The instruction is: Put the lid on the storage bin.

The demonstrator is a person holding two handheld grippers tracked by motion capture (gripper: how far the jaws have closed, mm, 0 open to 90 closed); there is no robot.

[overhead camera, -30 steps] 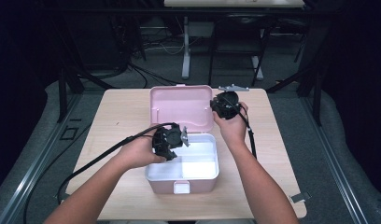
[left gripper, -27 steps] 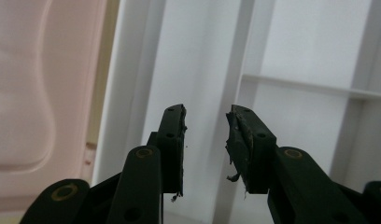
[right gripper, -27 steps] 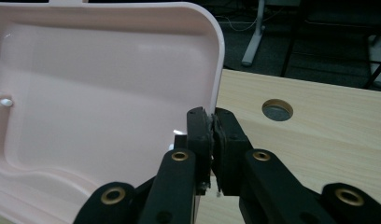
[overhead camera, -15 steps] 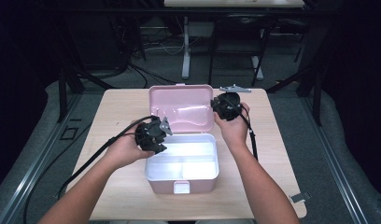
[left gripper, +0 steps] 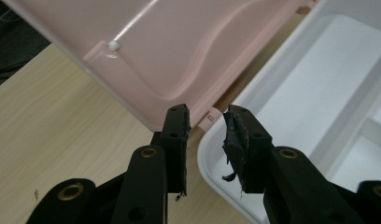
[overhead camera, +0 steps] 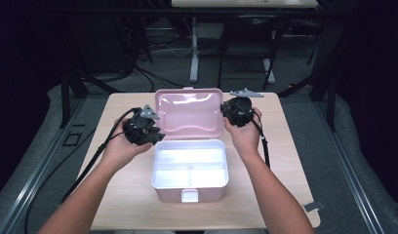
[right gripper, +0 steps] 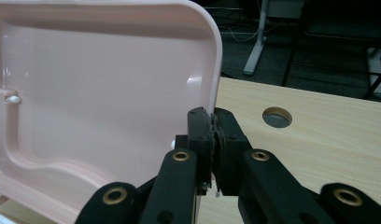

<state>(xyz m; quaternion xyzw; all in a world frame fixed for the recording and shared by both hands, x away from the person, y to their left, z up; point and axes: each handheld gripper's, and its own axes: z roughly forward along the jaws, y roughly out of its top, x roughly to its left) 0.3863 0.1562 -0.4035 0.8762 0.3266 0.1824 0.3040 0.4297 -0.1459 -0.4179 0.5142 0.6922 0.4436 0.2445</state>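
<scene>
Pink box (overhead camera: 189, 187) sits open mid-table (overhead camera: 124, 195), lid (overhead camera: 189, 113) upright at back. My right gripper (right gripper: 213, 122) jaws pressed together, clamped on lid's right edge. My left gripper (left gripper: 206, 126) just beside box's left rear corner, near hinge; jaws have just been closing, now part-open, nothing between them.

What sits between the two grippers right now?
The open pink lid, standing up between the left gripper and right gripper, seen in the high view.
</scene>
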